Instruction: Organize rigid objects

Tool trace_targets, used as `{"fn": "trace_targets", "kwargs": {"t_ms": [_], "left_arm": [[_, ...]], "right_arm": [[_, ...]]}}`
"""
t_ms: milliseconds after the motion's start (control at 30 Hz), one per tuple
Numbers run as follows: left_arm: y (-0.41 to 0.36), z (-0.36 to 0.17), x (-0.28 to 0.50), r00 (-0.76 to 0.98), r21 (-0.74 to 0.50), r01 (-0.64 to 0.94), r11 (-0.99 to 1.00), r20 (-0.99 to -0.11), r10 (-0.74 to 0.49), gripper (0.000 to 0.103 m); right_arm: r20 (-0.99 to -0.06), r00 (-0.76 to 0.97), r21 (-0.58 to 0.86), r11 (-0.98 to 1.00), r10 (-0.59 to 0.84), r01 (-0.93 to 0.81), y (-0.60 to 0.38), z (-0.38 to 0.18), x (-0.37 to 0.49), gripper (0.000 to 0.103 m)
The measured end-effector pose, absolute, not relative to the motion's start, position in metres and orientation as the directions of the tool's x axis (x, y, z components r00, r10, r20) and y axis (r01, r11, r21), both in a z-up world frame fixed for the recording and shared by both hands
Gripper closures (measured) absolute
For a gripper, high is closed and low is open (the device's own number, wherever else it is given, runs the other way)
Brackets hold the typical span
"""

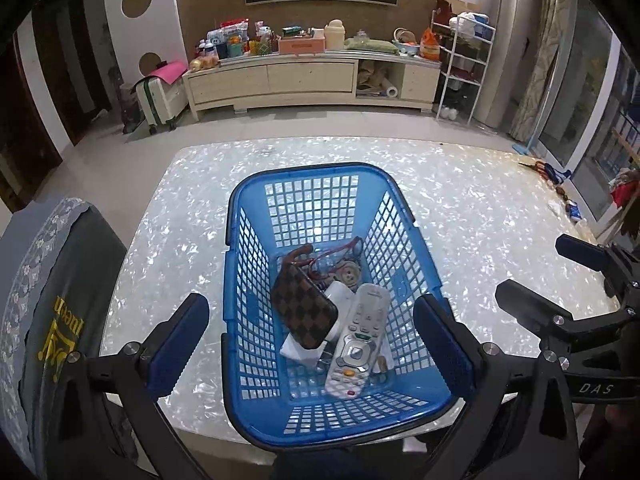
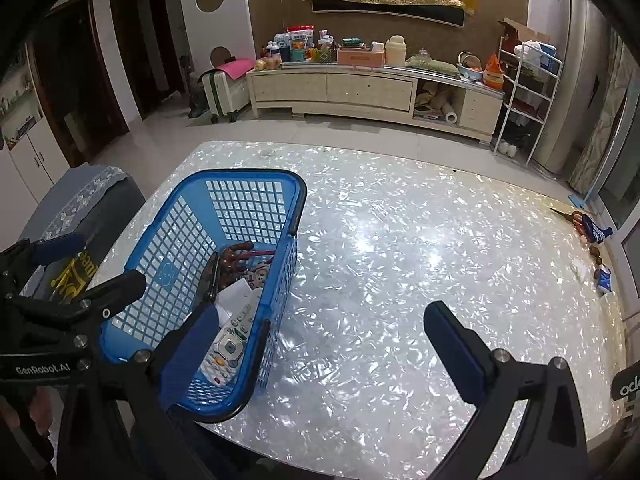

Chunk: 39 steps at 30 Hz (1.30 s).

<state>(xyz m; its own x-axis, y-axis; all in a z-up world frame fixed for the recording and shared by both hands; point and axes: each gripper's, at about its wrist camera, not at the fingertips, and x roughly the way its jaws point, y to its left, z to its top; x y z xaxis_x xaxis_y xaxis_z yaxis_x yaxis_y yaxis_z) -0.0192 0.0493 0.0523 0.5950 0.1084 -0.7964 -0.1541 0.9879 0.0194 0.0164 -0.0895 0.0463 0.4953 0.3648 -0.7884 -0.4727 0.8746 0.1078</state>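
Now both tools are hanging wide open and empty over the worktop [image 2: 400,240]. Left tool [image 1: 312,344] is straddling the near end of the basket [image 1: 344,432], its fingers outside the walls. Inside, the remote [image 1: 356,344], checkered wallet [image 1: 306,312] and a white box [image 1: 340,296] are lying piled together. Right tool [image 2: 332,344] is hovering just beside the basket.

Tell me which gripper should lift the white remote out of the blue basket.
Left. The left gripper is open and straddles the basket, right over the white remote. The right gripper, also open, hangs over bare table beside the basket.
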Motion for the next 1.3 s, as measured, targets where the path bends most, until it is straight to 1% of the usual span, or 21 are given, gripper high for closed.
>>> {"fn": "trace_targets", "kwargs": {"t_ms": [500, 1100, 1300], "left_arm": [[0.041, 0.063, -0.029, 0.611, 0.021, -0.135, 0.991, -0.785, 0.100, 0.000], [0.038, 0.060, -0.030, 0.610, 0.044, -0.132, 0.990, -0.784, 0.116, 0.001], [0.039, 0.061, -0.031, 0.615, 0.033, -0.131, 0.991, -0.782, 0.107, 0.001]], "right_arm": [[-0.782, 0.504, 0.114, 0.879, 0.367, -0.463, -0.100, 0.049, 0.010, 0.000], [-0.781, 0.488, 0.131, 0.866, 0.390, -0.482, -0.099, 0.047, 0.006, 0.000], [-0.776, 0.494, 0.138, 0.871, 0.391, -0.472, -0.102, 0.050, 0.008, 0.000]]}}
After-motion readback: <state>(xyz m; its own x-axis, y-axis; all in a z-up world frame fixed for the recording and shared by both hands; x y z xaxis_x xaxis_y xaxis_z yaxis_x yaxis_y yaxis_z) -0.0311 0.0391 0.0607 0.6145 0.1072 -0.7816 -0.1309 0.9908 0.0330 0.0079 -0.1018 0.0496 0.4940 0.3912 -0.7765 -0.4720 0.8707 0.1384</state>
